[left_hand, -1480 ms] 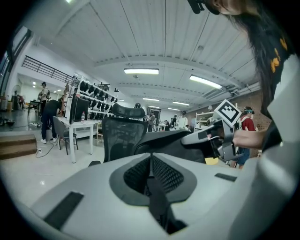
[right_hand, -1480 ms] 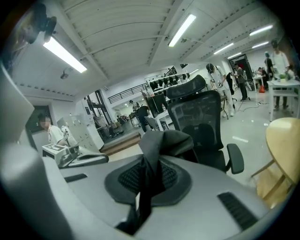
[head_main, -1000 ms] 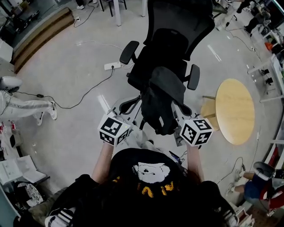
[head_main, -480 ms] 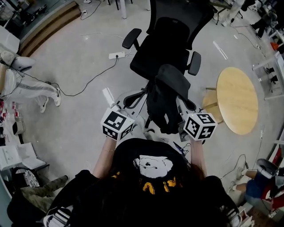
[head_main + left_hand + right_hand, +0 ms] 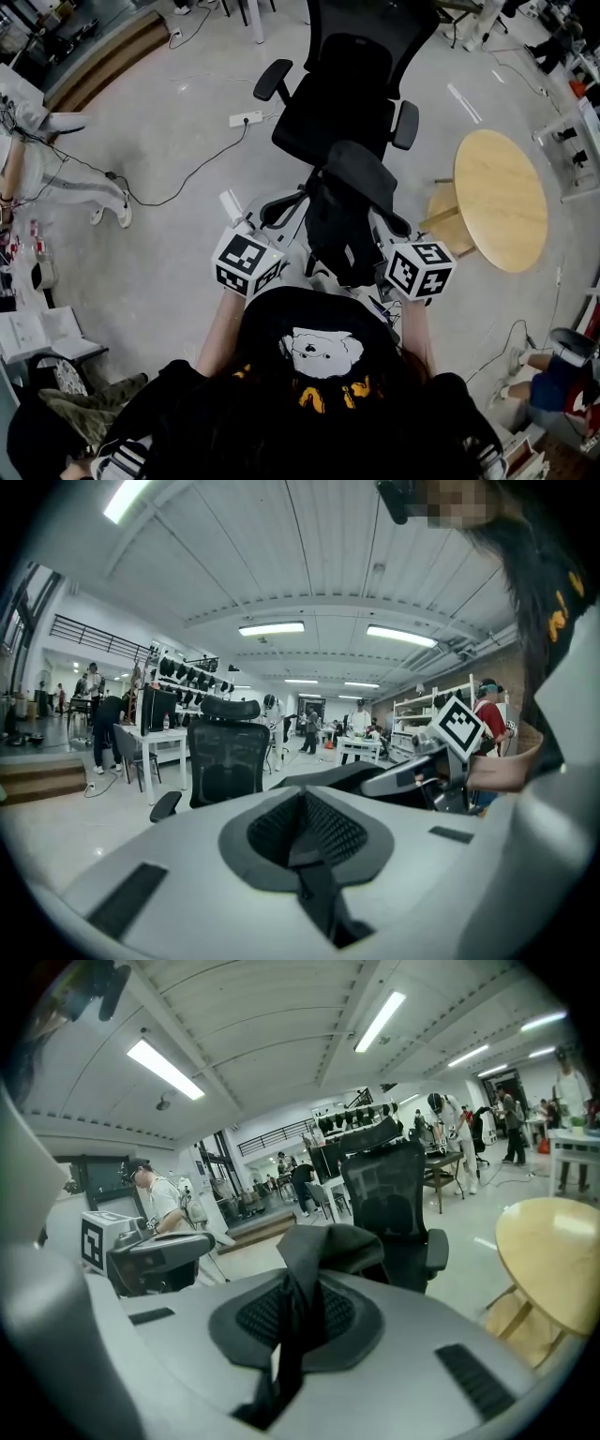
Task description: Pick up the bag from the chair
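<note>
A black bag (image 5: 349,220) hangs in front of me, clear of the black office chair (image 5: 342,98), between my two grippers. In the right gripper view my right gripper (image 5: 298,1299) is shut on the bag's dark strap (image 5: 302,1260), which runs up out of the jaws to the bag's body (image 5: 339,1241). My left gripper (image 5: 302,808) is shut with nothing between its pads; the bag (image 5: 361,778) lies to its right. In the head view the marker cubes of the left gripper (image 5: 246,264) and the right gripper (image 5: 419,270) flank the bag.
A round wooden table (image 5: 500,211) stands right of the chair. On the floor left of the chair lie a white power strip (image 5: 246,118) and its cable. A person's legs (image 5: 56,178) show at the far left. Desks and shelves line the room's edges.
The bag and both grippers sit a little farther from the chair seat than a second ago. The person at the left has walked on. Both grips look unchanged.
</note>
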`<state>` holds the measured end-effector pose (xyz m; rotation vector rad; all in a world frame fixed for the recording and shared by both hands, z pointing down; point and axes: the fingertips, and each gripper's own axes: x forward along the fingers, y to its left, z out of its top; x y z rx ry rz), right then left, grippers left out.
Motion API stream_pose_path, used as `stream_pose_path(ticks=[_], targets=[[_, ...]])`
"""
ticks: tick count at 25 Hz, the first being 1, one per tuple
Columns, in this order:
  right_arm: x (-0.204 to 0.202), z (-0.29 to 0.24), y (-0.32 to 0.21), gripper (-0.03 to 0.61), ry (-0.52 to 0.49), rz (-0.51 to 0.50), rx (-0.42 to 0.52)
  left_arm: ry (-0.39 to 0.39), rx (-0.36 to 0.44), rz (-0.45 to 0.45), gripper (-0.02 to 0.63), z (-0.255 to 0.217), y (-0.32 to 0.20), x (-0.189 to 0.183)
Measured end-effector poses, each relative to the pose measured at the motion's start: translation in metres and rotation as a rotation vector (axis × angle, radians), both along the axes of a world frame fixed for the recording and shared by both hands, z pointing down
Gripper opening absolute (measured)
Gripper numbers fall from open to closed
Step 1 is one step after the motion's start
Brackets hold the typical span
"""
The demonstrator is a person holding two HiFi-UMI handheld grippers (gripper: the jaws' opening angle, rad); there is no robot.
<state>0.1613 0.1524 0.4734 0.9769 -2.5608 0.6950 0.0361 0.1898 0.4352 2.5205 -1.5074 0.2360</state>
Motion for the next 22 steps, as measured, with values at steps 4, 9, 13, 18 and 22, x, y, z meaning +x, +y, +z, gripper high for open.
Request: stream_pose_path(ticks=[4, 9, 13, 18, 22], targets=[[0.007, 0.003, 0.005, 0.008, 0.011, 0.003, 0.005, -0.021, 0.004, 0.021, 0.021, -0.002, 0.006, 0.009], [0.016, 0.007, 0.000, 0.008, 0.044, -0.007, 0.016, -0.033, 0.001, 0.035, 0.021, -0.003, 0.010, 0.015], [0.019, 0.012, -0.008, 0.008, 0.066, -0.014, 0.013, -0.034, -0.010, 0.046, 0.021, 0.002, 0.011, 0.016], [0.020, 0.013, -0.021, 0.008, 0.089, -0.035, 0.014, -0.041, -0.017, 0.054, 0.021, 0.004, 0.011, 0.014], [0.028, 0.012, -0.030, 0.008, 0.104, -0.046, 0.033, -0.065, -0.025, 0.060, 0.021, 0.009, 0.010, 0.019]])
